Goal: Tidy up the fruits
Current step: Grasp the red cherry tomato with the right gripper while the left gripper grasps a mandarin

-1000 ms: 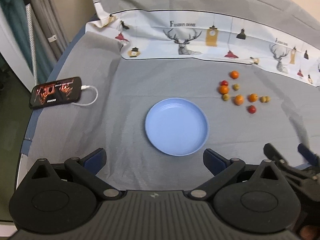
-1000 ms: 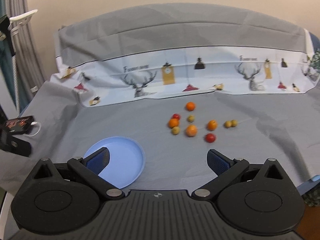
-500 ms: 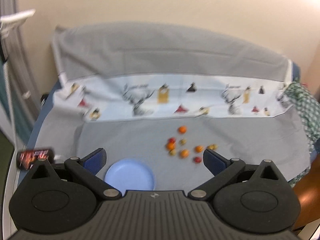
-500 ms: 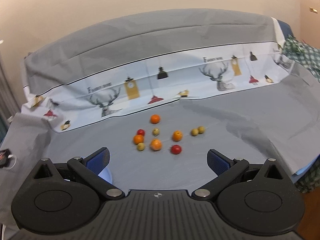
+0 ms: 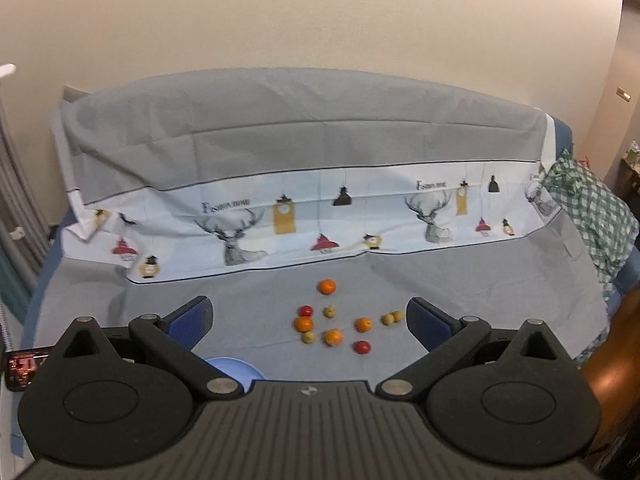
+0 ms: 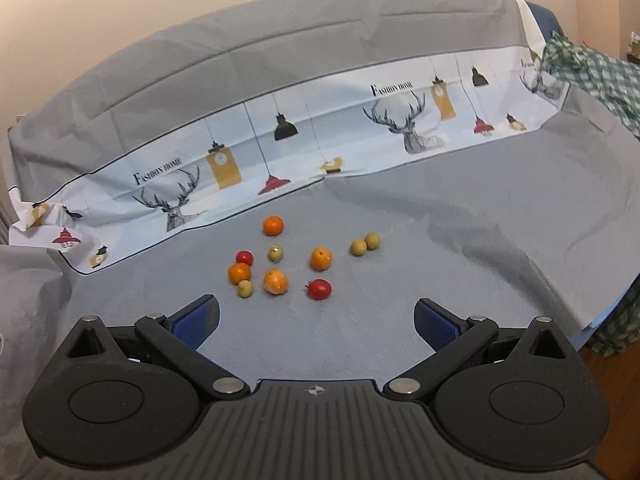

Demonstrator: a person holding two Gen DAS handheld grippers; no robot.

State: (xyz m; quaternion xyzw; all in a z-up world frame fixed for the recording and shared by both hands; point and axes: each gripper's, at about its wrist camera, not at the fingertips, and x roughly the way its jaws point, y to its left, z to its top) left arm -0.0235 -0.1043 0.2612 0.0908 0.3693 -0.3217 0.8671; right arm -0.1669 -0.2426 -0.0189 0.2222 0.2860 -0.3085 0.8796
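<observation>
Several small fruits lie in a loose cluster on the grey cloth: oranges [image 6: 273,225], red tomatoes [image 6: 319,289] and yellow-green fruits [image 6: 358,247]. The same cluster shows in the left wrist view, with oranges [image 5: 327,287] and a red tomato [image 5: 362,347]. A light blue plate [image 5: 234,366] peeks out behind the left gripper body, to the left of the fruits. My left gripper [image 5: 309,318] is open and empty, held back from the fruits. My right gripper [image 6: 317,318] is open and empty, just short of the nearest tomato.
A white band of cloth with deer and lamp prints [image 6: 280,148] runs along the back, over a raised grey fold. A phone [image 5: 24,366] lies at the far left. A green checked cloth [image 5: 592,216] hangs at the right edge, by a wooden floor [image 5: 616,360].
Both grippers have lifted and tilted up, then swung right. The plate has slid down out of the right view and nearly out of the left view. Both jaws stay open.
</observation>
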